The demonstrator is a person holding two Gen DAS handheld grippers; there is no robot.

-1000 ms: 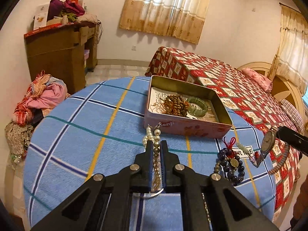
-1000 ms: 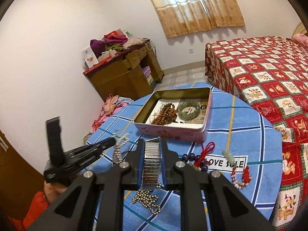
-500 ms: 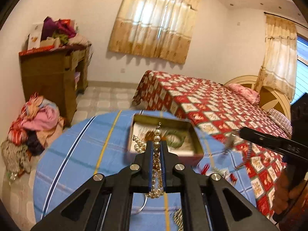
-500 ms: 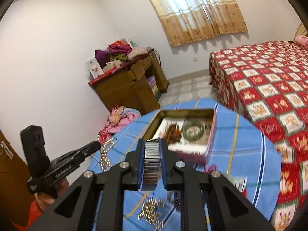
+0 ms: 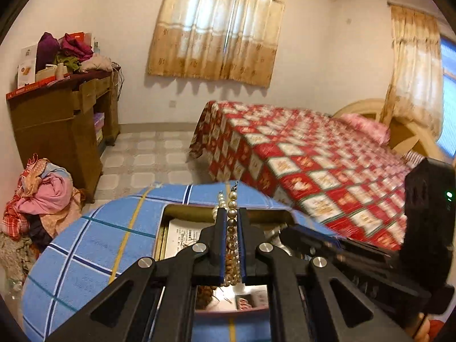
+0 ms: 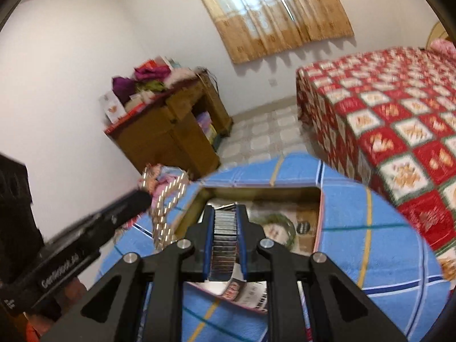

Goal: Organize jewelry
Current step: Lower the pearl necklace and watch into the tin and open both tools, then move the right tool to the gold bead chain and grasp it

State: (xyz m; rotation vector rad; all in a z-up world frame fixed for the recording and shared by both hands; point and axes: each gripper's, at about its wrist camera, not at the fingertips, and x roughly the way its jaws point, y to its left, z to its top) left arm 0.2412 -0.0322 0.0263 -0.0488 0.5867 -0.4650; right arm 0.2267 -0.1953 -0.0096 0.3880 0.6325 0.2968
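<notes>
My left gripper point(image 5: 231, 213) is shut on a pearl necklace point(image 5: 232, 236) and holds it over the open metal tin point(image 5: 171, 209) on the blue checked table. My right gripper point(image 6: 224, 211) is shut on a metal watch band point(image 6: 224, 242) above the same tin point(image 6: 256, 192). A green bracelet point(image 6: 278, 230) lies inside the tin. The brown bead bracelet point(image 5: 205, 296) shows dimly under my left fingers. The left gripper point(image 6: 142, 199) with dangling pearls point(image 6: 165, 208) appears in the right wrist view; the right gripper point(image 5: 287, 235) appears in the left wrist view.
The round table with the blue checked cloth point(image 5: 94, 242) carries the tin. A bed with a red quilt point(image 5: 313, 156) stands to the right. A wooden cabinet point(image 5: 57, 125) and a clothes pile point(image 5: 42, 193) are at the left.
Both grippers have lifted their jewelry off the table and moved forward over the tin. The loose beads and watch area on the cloth have dropped out of view.
</notes>
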